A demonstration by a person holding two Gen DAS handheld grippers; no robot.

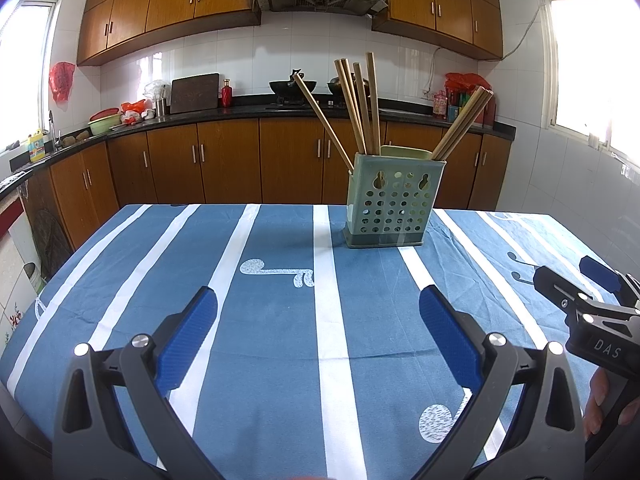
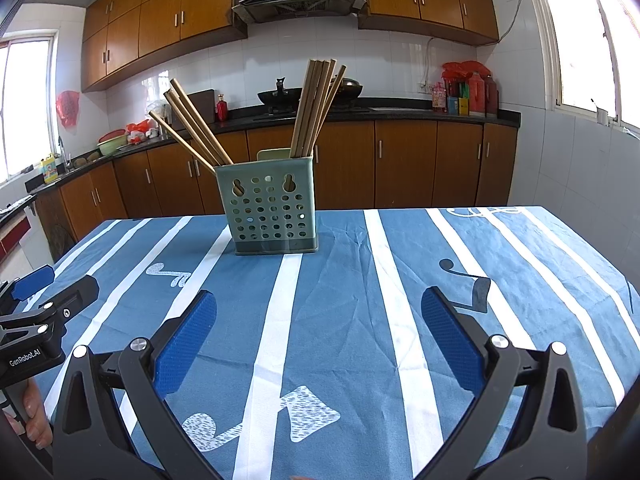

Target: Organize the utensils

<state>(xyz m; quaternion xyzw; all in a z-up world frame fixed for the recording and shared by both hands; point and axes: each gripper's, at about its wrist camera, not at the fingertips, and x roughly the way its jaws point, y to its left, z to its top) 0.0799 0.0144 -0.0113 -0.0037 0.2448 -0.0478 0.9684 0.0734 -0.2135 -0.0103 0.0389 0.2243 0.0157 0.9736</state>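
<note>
Currently both claws, left claw (image 1: 318,334) and right claw (image 2: 319,336), hang spread apart and empty above the blue white-striped tablecloth table (image 1: 280,360). Risk, as judged: the pale green perforated plastic holder (image 1: 394,200), at 1 o'clock from the left claw, looks light, and its splayed wooden chopsticks (image 1: 360,108) lean outward. A sideways nudge could tip it.

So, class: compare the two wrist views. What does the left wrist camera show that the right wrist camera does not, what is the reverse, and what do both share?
Only the left wrist view shows the left gripper head-on, its jaws open, with the right gripper at its right edge marked "DAS".

Only the right wrist view shows the right gripper head-on, jaws open, with the other gripper at its left edge marked "GenRobot.AI".

Both show the green perforated plastic utensil holder holding wooden chopsticks on the blue and white striped tablecloth.
</note>
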